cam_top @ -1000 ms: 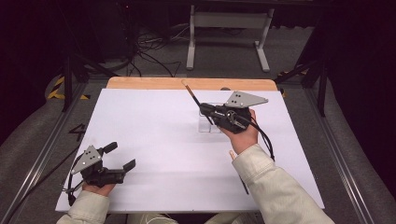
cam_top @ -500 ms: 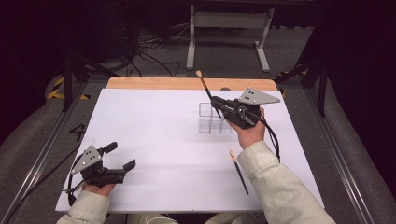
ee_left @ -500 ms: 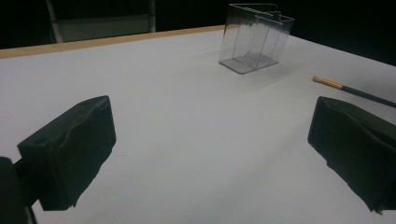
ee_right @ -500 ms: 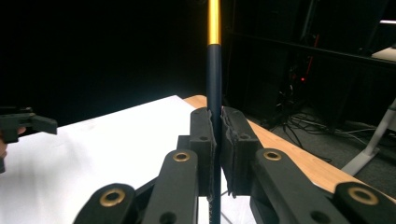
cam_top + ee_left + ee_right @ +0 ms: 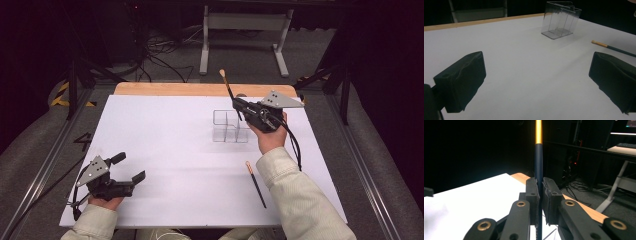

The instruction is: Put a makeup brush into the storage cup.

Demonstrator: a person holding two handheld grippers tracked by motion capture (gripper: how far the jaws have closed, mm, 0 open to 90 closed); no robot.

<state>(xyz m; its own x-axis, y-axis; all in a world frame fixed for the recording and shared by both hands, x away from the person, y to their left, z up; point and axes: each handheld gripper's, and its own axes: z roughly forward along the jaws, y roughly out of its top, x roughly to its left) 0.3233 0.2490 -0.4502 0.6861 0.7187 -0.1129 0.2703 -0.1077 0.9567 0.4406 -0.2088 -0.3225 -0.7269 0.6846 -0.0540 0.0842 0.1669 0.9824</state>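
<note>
From the high view, the right gripper [image 5: 239, 106] has its fingers clamped on a dark brush [image 5: 228, 91] with a gold tip, holding it tilted just above the clear organizer [image 5: 229, 126] that stands on the white counter [image 5: 165, 145]; the brush is not yet in a compartment, as far as can be told. A second brush [image 5: 255, 182] lies flat on the counter beside the right sleeve, so I judge the job as barely under way: one brush about to be dropped in, another left to fetch. The left gripper [image 5: 129, 168] rests near the counter's front left corner, fingers wide and holding nothing. In the left gripper view, the organizer [image 5: 560, 20] looks empty in the compartments that can be seen, and the lying brush [image 5: 610, 47] shows its gold end at the right. In the right gripper view, the fingers [image 5: 532, 195] pinch the brush shaft [image 5: 538, 160], dark blue below a gold band. No brand, label or legible writing appears on any of these things.
</note>
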